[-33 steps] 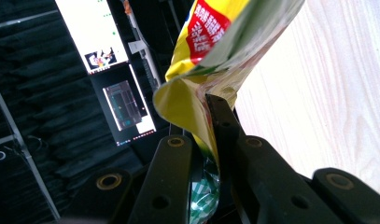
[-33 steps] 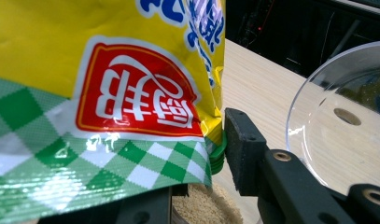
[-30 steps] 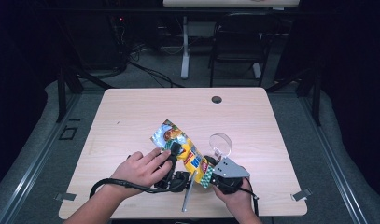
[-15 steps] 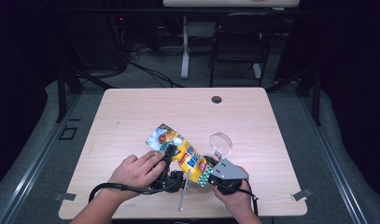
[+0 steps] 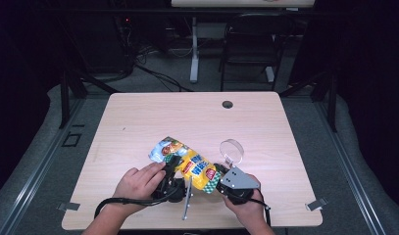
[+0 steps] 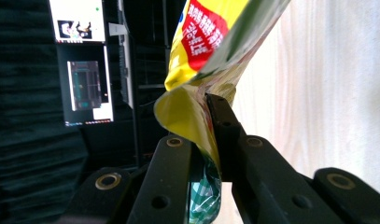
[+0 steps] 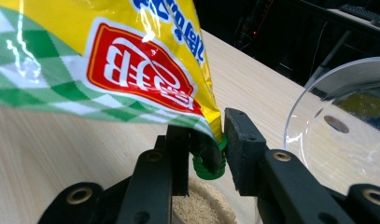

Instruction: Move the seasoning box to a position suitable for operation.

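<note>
High view has the snack bag (image 5: 187, 159) near the front edge of the table (image 5: 138, 117), stretched between both hands. Left gripper (image 5: 171, 174) is clenched on the bag's torn yellow edge; in the left gripper view that edge (image 6: 192, 112) sits pinched right between the two black jaws. Right gripper (image 5: 221, 182) grasps the bag's green-checked corner (image 7: 197, 123), jaws pressed on either side. Just beyond it stands a clear bowl (image 5: 232, 151).

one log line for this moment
left gripper: shut on snack bag | right gripper: shut on bag corner | clear bowl: beside bag
</note>
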Demonstrator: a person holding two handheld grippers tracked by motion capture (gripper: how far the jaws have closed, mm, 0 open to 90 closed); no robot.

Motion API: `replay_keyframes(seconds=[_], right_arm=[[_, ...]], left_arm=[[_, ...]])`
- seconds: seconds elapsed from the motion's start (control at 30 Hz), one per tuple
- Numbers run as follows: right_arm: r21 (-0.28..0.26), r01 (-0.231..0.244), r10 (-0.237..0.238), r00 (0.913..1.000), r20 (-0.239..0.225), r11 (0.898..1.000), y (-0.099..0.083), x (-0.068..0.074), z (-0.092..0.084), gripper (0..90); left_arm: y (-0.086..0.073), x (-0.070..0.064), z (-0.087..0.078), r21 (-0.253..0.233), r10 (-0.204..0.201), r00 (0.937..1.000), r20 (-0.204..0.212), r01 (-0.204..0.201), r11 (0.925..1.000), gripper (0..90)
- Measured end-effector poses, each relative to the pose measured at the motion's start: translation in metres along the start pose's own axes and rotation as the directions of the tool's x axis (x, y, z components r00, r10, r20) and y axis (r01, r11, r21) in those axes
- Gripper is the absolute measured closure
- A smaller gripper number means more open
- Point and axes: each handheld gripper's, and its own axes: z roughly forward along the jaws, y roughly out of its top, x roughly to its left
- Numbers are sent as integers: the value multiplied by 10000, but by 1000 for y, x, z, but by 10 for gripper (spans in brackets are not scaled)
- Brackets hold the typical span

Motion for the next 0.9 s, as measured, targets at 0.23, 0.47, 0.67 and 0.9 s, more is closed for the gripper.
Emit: replay_keyframes(seconds=[0.23,0.47,0.67,0.9], right_arm=[[-12,45,-45,10000,-33,10000,0,2,1,721],[48,166,-165,9998,-68,9999,0,3,1,721],[8,153,-153,9999,-37,9999,0,2,1,721],[-5,175,-175,9998,-77,9998,0,2,1,721]], left_arm=[[-7,-5,2,-148,-735,9968,321,740,9971,866],[-14,-11,7,-316,-1358,9881,726,1384,9899,863],[-18,-11,10,-430,-1907,9763,1028,1959,9797,858],[-22,-18,14,-485,-2345,9612,1450,2437,9686,843]])
